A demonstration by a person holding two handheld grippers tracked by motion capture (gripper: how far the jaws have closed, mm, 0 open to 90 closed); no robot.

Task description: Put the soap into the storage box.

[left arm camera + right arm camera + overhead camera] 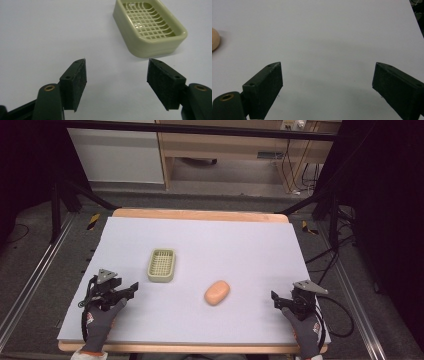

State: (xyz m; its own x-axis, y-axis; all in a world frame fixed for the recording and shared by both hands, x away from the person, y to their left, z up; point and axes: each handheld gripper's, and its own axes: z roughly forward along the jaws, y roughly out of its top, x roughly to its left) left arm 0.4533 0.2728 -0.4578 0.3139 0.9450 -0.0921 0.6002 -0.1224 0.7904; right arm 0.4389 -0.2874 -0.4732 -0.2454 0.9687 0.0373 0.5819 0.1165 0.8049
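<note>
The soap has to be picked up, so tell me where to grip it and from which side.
Grip the peach soap across its narrow middle, coming down from above. It lies flat on the table as a rounded oval, long axis slanting, nothing crowding it. The right gripper, jaws open, is nearer.

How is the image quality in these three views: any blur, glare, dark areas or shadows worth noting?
High view: soft and slightly blurry, table evenly lit, surroundings dark; soap casts little shadow. Left gripper view: soap dish fairly sharp with a small glint on its grid, near jaws softer. Right gripper view: faint jaw shadows on the table, soap cropped at the left edge.
</note>
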